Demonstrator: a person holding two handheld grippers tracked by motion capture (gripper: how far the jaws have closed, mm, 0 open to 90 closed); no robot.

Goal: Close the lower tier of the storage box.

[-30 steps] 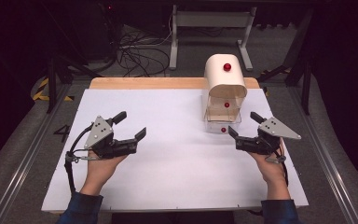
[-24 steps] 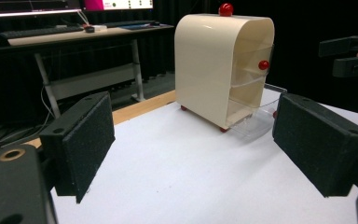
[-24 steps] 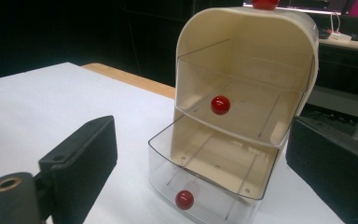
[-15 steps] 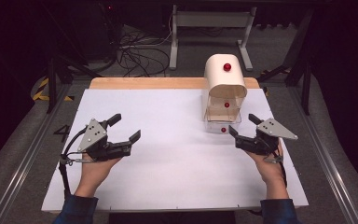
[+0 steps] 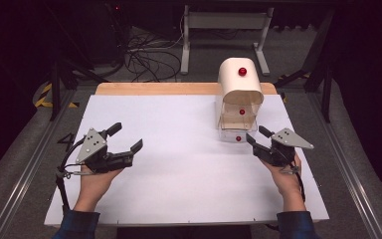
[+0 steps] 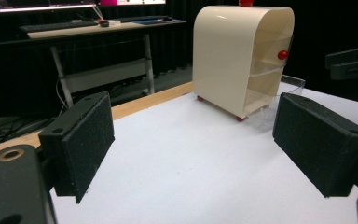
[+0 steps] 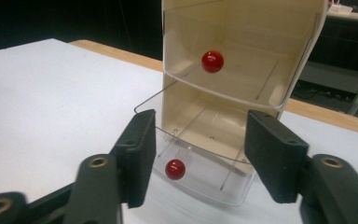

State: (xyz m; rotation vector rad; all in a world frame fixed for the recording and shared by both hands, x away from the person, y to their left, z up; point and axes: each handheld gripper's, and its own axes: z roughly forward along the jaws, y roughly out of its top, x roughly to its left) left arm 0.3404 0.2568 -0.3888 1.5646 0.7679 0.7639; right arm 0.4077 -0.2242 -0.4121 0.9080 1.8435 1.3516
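Now my right gripper has crept closer to the cabinet, jaws released and framing the pulled-out bottom drawer and its knob. My left gripper has dropped back, released; the grab looks imminent.

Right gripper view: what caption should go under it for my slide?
Open right gripper facing a cream cabinet, its clear bottom drawer pulled out, red knob between the jaws.

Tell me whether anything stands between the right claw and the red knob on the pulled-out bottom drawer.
Nothing visible does. The right claw is open and lined up with the red knob of the clear bottom drawer, with bare white table below the gap.
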